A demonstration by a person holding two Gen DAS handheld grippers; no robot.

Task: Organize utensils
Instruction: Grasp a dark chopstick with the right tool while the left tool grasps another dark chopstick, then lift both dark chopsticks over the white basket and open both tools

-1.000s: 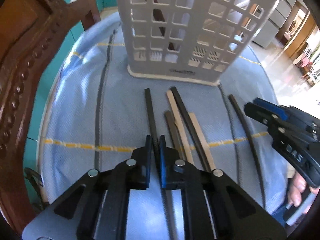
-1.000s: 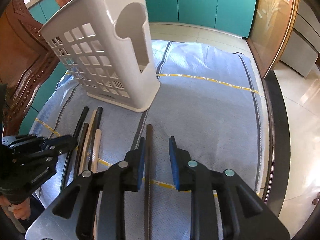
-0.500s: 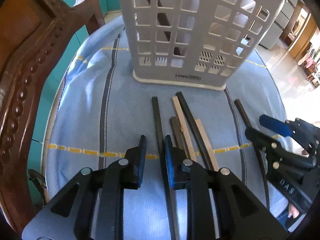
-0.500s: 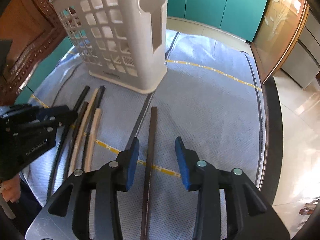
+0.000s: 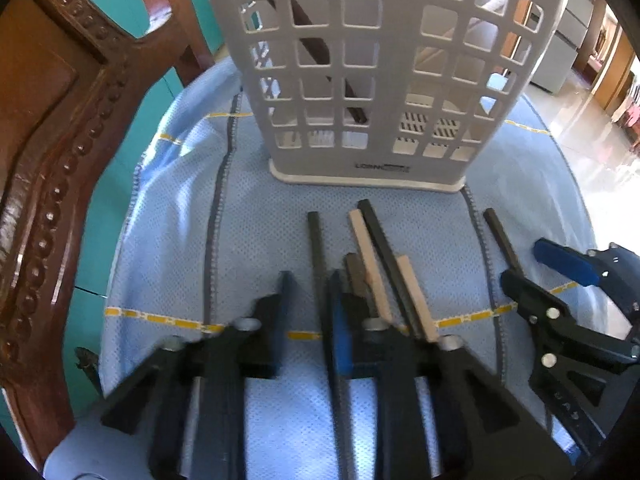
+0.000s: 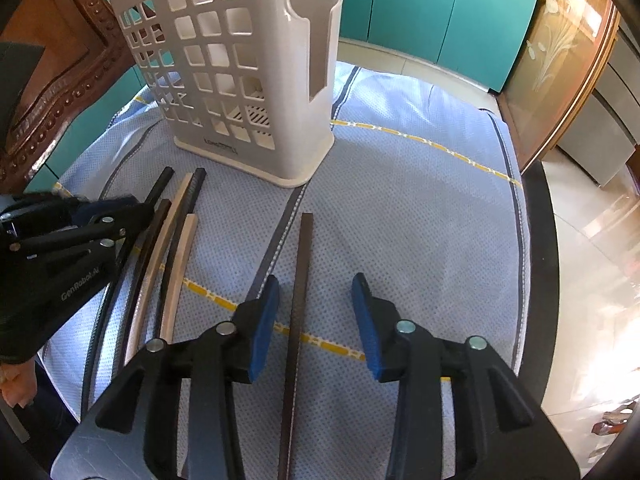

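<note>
The left hand-held gripper point(image 5: 308, 300) has just been closing; its jaws stand apart around a black chopstick point(image 5: 316, 248). The right hand-held gripper point(image 6: 316, 312), also closing, straddles a dark brown chopstick point(image 6: 302, 264) untouched. Ahead stands a white latticed utensil holder point(image 6: 240, 80) on the blue-clothed worktop point(image 6: 420, 200).

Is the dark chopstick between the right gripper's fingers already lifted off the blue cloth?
No. In the right wrist view the dark chopstick lies flat on the blue cloth, with the right gripper open around it, pads clear of it.
</note>
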